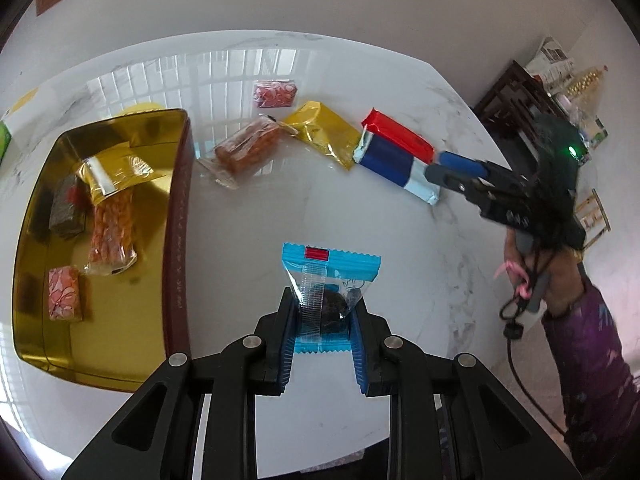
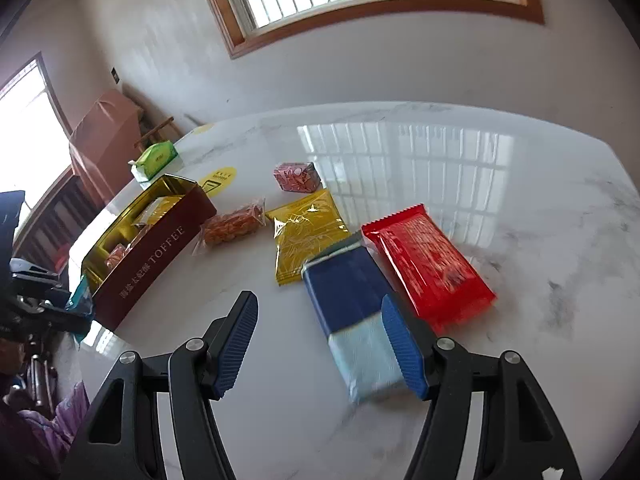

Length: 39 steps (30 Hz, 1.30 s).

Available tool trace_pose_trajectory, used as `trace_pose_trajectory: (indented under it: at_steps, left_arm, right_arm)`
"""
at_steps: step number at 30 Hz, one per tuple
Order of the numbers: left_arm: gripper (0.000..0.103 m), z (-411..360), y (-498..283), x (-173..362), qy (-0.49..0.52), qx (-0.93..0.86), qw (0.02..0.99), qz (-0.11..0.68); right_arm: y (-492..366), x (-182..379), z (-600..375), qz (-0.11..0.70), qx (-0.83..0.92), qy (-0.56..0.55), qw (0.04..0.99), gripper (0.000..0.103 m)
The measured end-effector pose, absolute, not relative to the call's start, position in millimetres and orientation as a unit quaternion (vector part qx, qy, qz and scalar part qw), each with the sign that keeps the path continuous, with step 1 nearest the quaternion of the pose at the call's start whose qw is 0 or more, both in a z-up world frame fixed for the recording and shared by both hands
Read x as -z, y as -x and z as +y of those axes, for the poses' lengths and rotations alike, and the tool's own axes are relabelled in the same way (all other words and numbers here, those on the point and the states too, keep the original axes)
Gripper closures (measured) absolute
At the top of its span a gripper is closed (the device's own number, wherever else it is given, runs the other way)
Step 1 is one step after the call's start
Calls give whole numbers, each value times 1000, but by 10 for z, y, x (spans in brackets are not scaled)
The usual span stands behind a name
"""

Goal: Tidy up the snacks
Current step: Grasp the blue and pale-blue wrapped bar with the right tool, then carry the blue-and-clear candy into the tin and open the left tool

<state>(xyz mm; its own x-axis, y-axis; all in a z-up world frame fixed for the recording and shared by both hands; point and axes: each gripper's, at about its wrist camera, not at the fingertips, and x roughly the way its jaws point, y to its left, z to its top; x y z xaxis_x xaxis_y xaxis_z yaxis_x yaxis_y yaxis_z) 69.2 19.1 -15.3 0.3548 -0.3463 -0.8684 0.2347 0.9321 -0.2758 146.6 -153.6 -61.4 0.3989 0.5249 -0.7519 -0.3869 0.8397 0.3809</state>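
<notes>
While the left hand-held gripper point(image 1: 324, 320) pinches a small clear packet with blue crimped ends point(image 1: 330, 280) above the glossy white marble desk point(image 1: 248, 216), something dark and round shows through the film, though I cannot tell what it is. The ribbed blue pads press the packet's lower half, hiding part of it. Beside it sits a rectangular tin point(image 1: 176, 240), gold and mirror-like inside, maroon outside, with several wrapped snacks lying in it; its near corner is cut off from view. The right hand-held gripper point(image 2: 320, 344) stands partly open with nothing between its pads, poised over a navy and pale-blue foil packet point(image 2: 348, 300), whose near end is blurred. Touching that packet lie a shiny red crimped packet point(image 2: 428, 268) and a yellow foil one point(image 2: 308, 232). Farther off are a clear wrapper of orange brittle point(image 2: 232, 226) and a small pink patterned block point(image 2: 298, 176).
</notes>
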Motion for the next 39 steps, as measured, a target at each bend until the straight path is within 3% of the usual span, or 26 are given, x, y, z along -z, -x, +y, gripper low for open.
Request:
trace_pose_trajectory:
  at_steps: [13,16,20,39]
  left_arm:
    - [78,230,-749,147,55,179,820,541]
    - [78,225,-754,159,55,178,819,543]
    - [78,234,-750,153,56,177,820,542]
    - [78,915,-447,-80,86,132,852,500]
  right_arm:
    - [-1646,927,-1323,523,-268,34,808,39]
    - [-1596,918,-1297,517,-252,53,816,49]
    - [-1508,910,-1197,513,-225,77,825,53]
    - [-745,804,-1582,495,-84,-57,863,55]
